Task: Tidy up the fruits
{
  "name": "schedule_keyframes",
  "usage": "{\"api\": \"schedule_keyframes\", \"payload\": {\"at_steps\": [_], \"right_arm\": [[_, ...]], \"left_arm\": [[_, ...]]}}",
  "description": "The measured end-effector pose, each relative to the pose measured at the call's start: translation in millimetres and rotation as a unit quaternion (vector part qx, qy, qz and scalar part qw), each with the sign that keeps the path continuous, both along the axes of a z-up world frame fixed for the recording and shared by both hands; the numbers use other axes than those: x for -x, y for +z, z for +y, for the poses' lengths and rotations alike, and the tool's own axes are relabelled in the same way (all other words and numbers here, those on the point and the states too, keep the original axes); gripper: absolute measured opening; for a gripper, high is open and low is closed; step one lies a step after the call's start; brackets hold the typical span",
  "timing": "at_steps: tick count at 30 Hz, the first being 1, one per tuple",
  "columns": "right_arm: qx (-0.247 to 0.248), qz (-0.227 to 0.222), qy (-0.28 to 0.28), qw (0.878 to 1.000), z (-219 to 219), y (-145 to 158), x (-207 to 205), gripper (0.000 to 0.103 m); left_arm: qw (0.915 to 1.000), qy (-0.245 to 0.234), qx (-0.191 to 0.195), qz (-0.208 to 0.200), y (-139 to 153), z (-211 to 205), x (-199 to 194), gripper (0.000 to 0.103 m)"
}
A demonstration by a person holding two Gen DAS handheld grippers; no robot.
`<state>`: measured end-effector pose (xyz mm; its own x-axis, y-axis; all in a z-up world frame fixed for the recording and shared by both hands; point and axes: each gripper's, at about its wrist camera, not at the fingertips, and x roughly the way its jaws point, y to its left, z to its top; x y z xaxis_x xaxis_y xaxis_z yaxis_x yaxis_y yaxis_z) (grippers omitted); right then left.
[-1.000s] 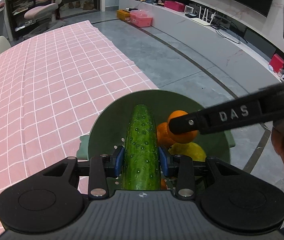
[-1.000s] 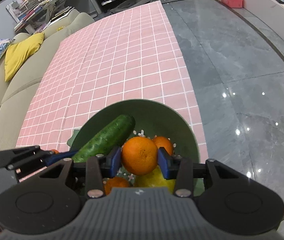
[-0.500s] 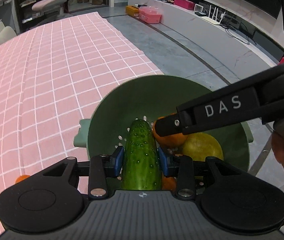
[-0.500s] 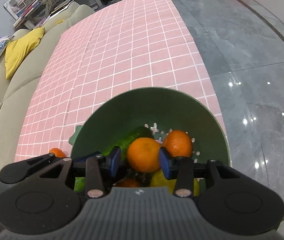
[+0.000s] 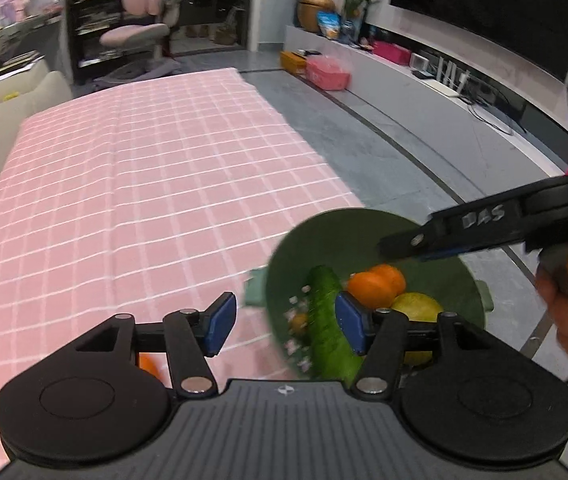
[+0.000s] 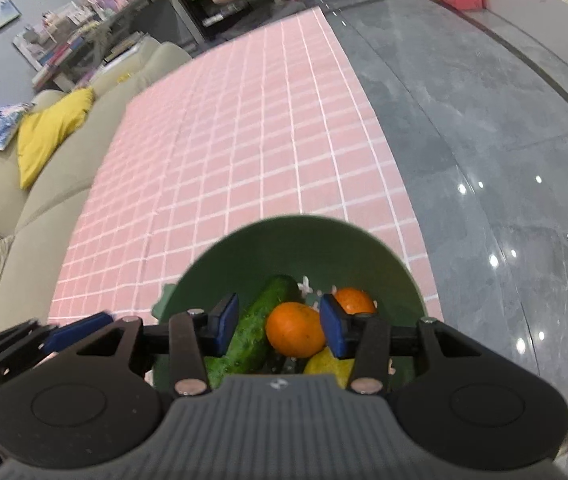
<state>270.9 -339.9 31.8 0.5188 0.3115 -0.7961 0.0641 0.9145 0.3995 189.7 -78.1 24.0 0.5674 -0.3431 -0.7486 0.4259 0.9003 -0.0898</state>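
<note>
A green colander bowl [image 5: 443,276] [image 6: 295,248] sits at the near right corner of the pink checked tablecloth [image 5: 144,184]. In it lie a cucumber [image 5: 327,324] [image 6: 256,328], two oranges [image 5: 375,286] [image 6: 295,330] and a yellow fruit [image 5: 417,308] [image 6: 329,366]. My left gripper [image 5: 285,326] is open and empty, left of the bowl. My right gripper [image 6: 280,326] is open above the bowl, over the cucumber and an orange; it also shows in the left wrist view [image 5: 443,240]. Another orange [image 5: 148,364] lies on the cloth under the left gripper.
A beige sofa [image 6: 12,240] with a yellow cushion [image 6: 44,132] runs along the cloth's left side. Grey floor [image 6: 483,140] lies to the right. A pink chair [image 5: 144,32] and a low TV shelf [image 5: 423,88] stand farther back.
Both grippers have opened: the left let go of the cucumber, the right let go of the orange, both now lying in the bowl. The left gripper has moved left and back.
</note>
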Motion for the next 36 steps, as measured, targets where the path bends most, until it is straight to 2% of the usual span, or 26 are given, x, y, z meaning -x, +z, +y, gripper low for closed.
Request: {"api": "schedule_keyframes", "payload": {"at_steps": [5,8,10,13,20,25,30,36], "right_arm": [[0.011,-0.048,0.016,0.999,3,21,16,0.043],[0.018,-0.078,0.027,0.996,6,35,28,0.043],[0.017,-0.088,0.031,0.995,6,40,35,0.043],[0.014,-0.098,0.035,0.994,5,43,48,0.043],[0.037,-0.138,0.067,0.987,8,54,90,0.043],[0.050,-0.125,0.077,0.988,23,51,125,0.043],[0.076,-0.090,0.100,0.988,54,35,161,0.043],[0.098,-0.050,0.150,0.983,98,-8,169,0.043]], "left_arm": [[0.9993,0.021,-0.031,-0.009,13,31,19,0.069],[0.9988,0.045,-0.020,0.005,21,44,22,0.072],[0.9976,0.068,-0.003,0.015,24,55,25,0.072],[0.9958,0.090,0.002,0.016,28,67,34,0.072],[0.9971,0.068,-0.034,0.009,32,77,71,0.072],[0.9963,0.053,-0.067,0.001,22,90,91,0.072],[0.9965,0.061,-0.055,0.012,10,113,92,0.072],[0.9961,0.071,-0.044,0.027,-8,136,82,0.073]]}}
